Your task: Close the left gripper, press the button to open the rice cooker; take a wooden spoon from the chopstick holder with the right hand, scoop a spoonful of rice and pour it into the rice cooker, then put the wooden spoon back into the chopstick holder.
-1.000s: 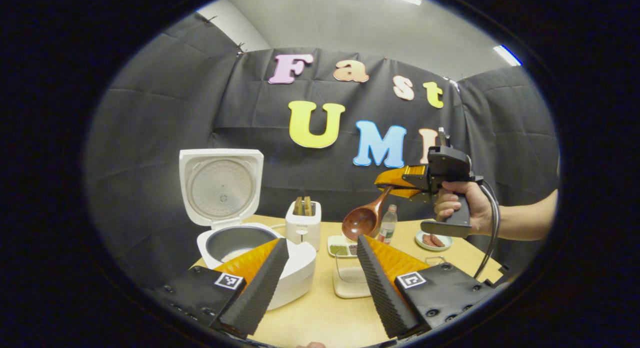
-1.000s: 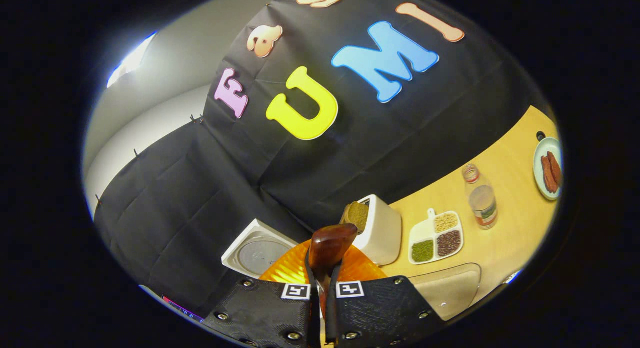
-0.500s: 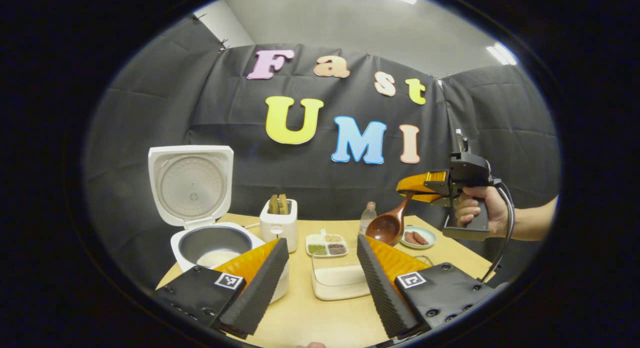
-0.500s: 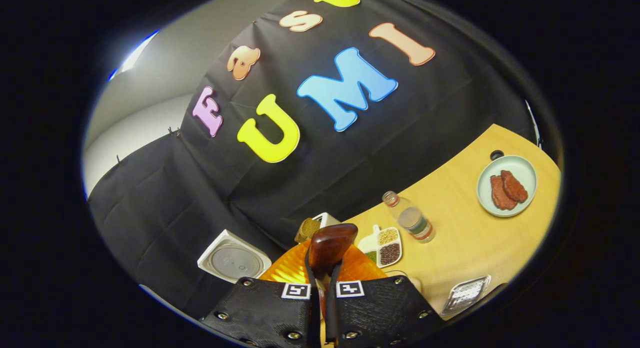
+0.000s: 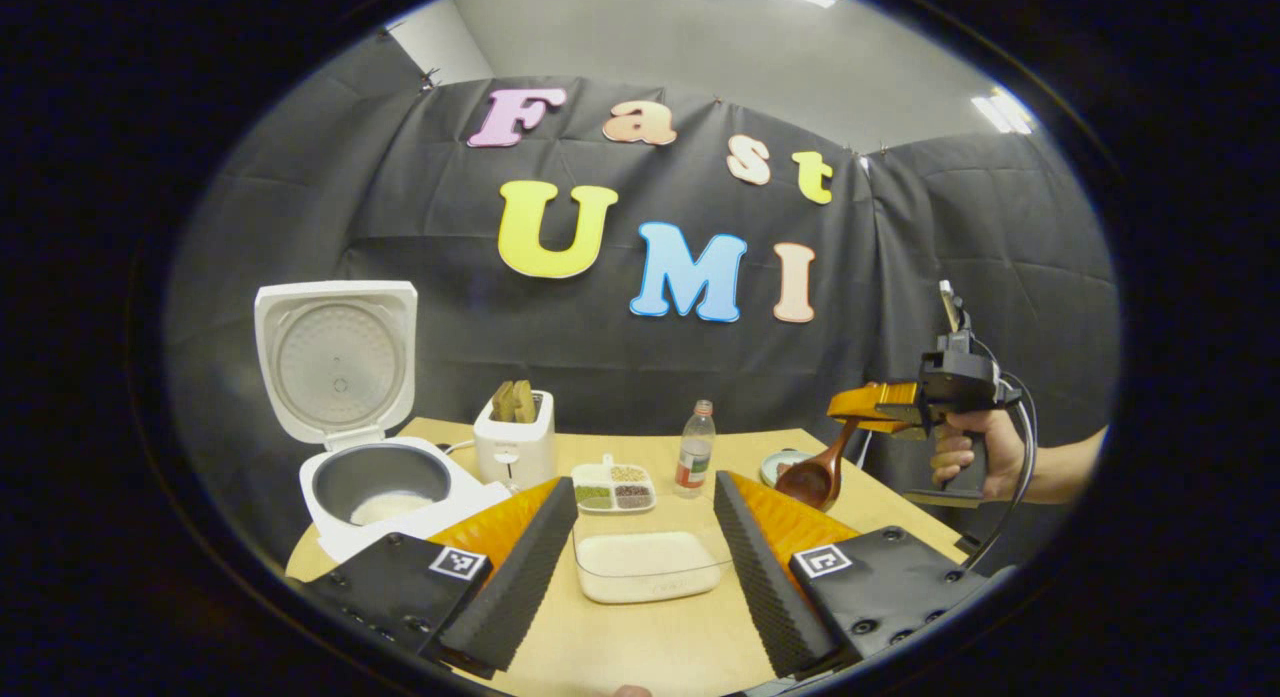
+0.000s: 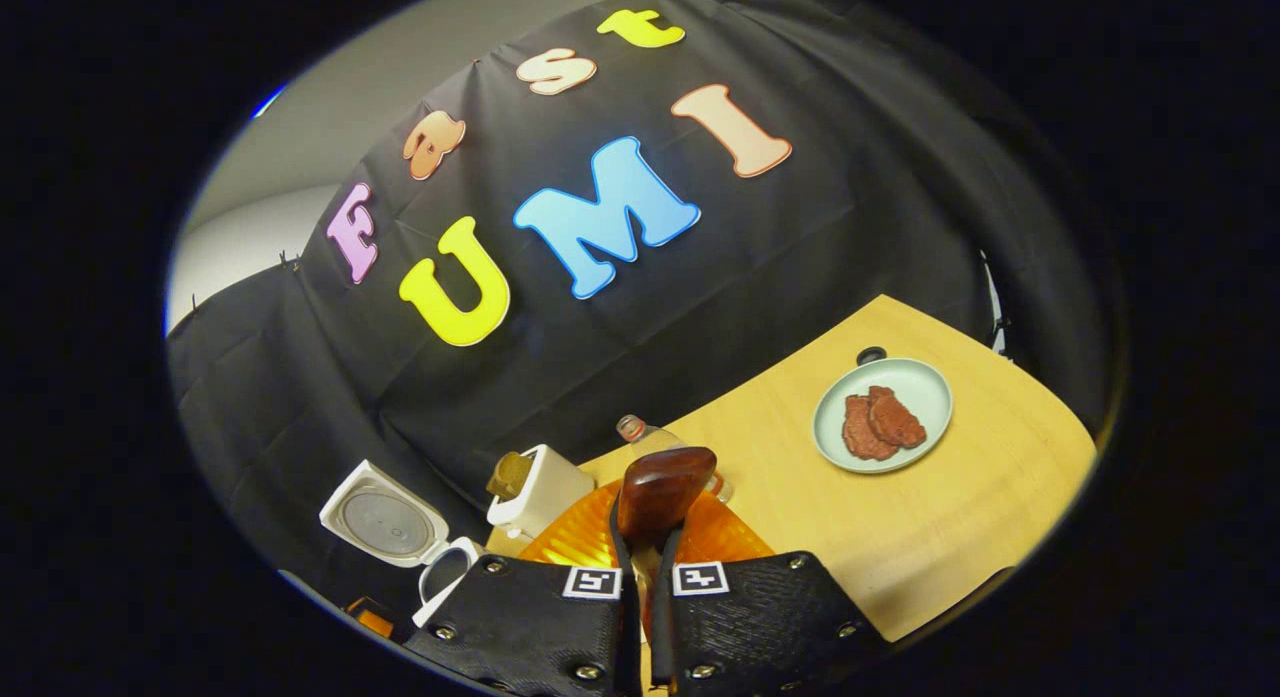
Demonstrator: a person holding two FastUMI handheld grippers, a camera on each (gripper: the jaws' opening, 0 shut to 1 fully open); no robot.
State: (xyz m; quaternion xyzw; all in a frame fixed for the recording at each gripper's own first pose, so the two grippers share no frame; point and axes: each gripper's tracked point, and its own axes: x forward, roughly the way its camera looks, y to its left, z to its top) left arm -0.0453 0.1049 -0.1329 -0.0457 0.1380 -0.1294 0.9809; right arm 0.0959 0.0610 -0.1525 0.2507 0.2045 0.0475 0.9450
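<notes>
The white rice cooker [image 5: 375, 477] stands at the table's left with its lid [image 5: 335, 362] up and some rice in the pot. My left gripper [image 5: 640, 557] is open, low over the table, framing a clear dish of rice [image 5: 648, 566]. The white chopstick holder [image 5: 515, 447] stands behind it with wooden utensils inside. My right gripper [image 6: 645, 567] is shut on the wooden spoon [image 6: 655, 497]. In the left gripper view the right gripper [image 5: 880, 407] is held by a hand at the right, the wooden spoon [image 5: 812, 477] hanging bowl-down above the table. The rice cooker [image 6: 400, 532] and chopstick holder [image 6: 540, 492] lie at lower left.
A divided tray of beans [image 5: 612, 485] and a small bottle [image 5: 692, 449] stand behind the rice dish. A pale plate with brown food [image 6: 882, 415] sits on the right of the wooden table [image 6: 960, 517]. The plate [image 5: 775, 465] is partly hidden by the spoon.
My left gripper has drawn back, so the cooker and dish look farther and more to the left. The right gripper has carried the spoon to the right and lower.
</notes>
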